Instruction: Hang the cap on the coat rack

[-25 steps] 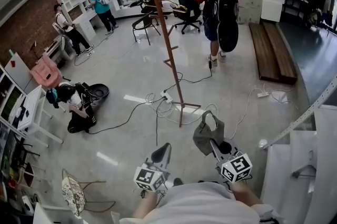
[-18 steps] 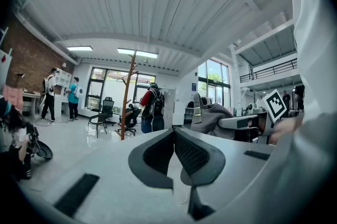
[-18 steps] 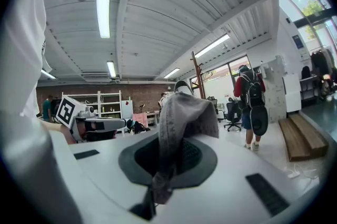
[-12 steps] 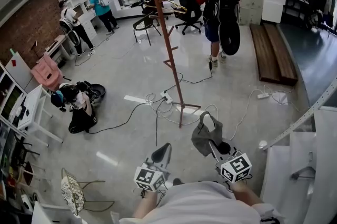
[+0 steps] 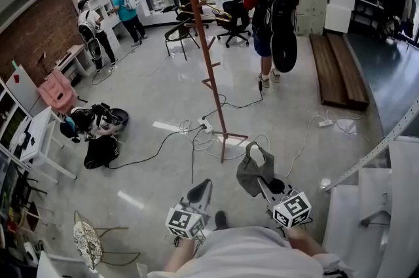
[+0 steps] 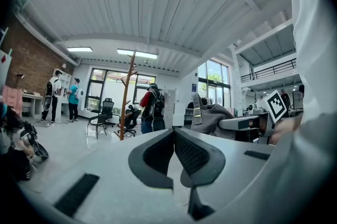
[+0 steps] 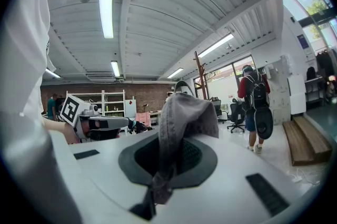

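Observation:
The brown wooden coat rack (image 5: 204, 61) stands on the shiny floor ahead of me, its pegs bare, and shows far off in the left gripper view (image 6: 126, 96) and the right gripper view (image 7: 201, 75). A grey cap (image 5: 254, 169) hangs from my right gripper (image 5: 263, 182), a little right of the rack's base. In the right gripper view the cap (image 7: 184, 112) drapes over the right gripper (image 7: 176, 153), which is shut on its fabric. My left gripper (image 5: 200, 190) is held low beside it. Its tips (image 6: 174, 136) meet with nothing between them.
A person with a black backpack (image 5: 272, 2) walks beyond the rack. Cables and a power strip (image 5: 206, 124) lie around its base. Bags and a crouching person (image 5: 98, 133) are at the left, office chairs (image 5: 232, 15) behind, wooden planks (image 5: 337, 67) at the right, and a wire chair (image 5: 88, 241) near left.
The rack's base has come slightly nearer in the head view. The cap and right gripper sit a little higher and further left. The people in the room have shifted.

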